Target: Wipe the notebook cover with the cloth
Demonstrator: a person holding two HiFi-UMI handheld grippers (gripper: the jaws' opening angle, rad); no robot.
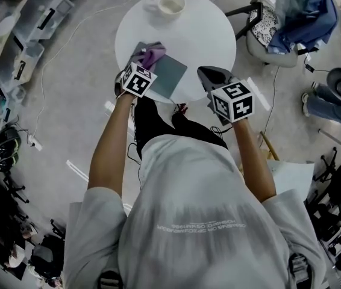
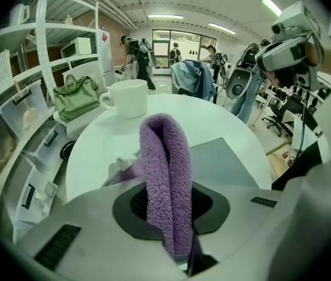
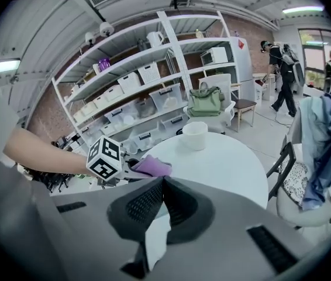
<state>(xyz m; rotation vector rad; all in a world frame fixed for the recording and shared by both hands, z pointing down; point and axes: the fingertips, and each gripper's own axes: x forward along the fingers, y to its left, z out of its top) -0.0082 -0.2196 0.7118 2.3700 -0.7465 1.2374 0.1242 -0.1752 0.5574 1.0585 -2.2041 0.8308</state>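
Note:
A grey notebook (image 1: 169, 76) lies on the near part of a round white table (image 1: 206, 35). My left gripper (image 1: 147, 65) is shut on a folded purple cloth (image 1: 153, 56), held over the notebook's far left corner. In the left gripper view the cloth (image 2: 166, 174) stands up in a loop from between the jaws, with the notebook (image 2: 227, 164) just beyond to the right. My right gripper (image 1: 203, 73) hovers at the table's near right edge, shut with nothing in it; its tips meet in the right gripper view (image 3: 164, 184), which also shows the cloth (image 3: 151, 167).
A white cup (image 1: 171, 5) stands at the table's far side. A chair draped with blue clothes (image 1: 297, 14) sits at the right. Shelves with storage bins (image 1: 20, 47) line the left. A cable runs over the floor (image 1: 74, 101).

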